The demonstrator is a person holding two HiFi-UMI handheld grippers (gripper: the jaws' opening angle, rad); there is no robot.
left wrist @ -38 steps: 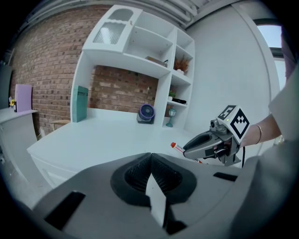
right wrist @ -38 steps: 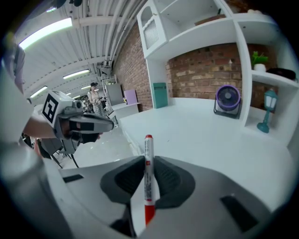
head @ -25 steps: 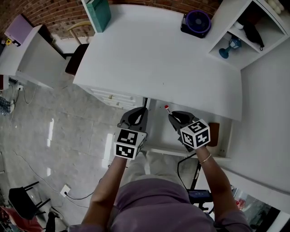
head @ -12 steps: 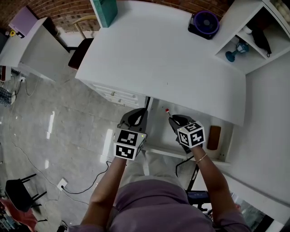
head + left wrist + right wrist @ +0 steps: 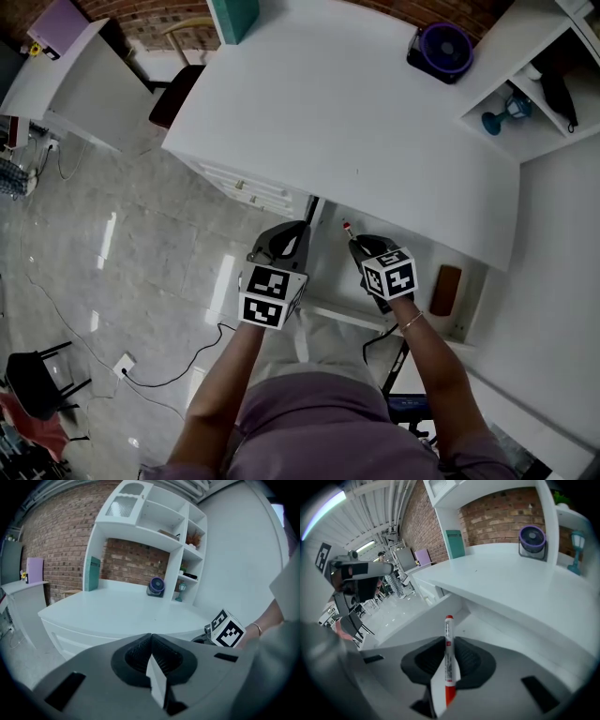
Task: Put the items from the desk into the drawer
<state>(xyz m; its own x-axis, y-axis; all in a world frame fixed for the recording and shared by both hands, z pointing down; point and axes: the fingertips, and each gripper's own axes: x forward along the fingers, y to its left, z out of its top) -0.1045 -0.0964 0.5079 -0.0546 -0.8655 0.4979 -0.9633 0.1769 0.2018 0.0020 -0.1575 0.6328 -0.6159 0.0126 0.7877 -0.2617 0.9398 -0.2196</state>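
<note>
Red-tipped marker tight between jaws of right gripper over drawer; left gripper jaws together, empty

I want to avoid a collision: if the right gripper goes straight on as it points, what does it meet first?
Probably the floor of the open drawer, touched first by its marker; depth is unclear.

White desk bears a purple fan and teal box.

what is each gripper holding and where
The right gripper holds a marker by its barrel, one red end sticking out ahead. The left gripper is shut and empty.
</note>
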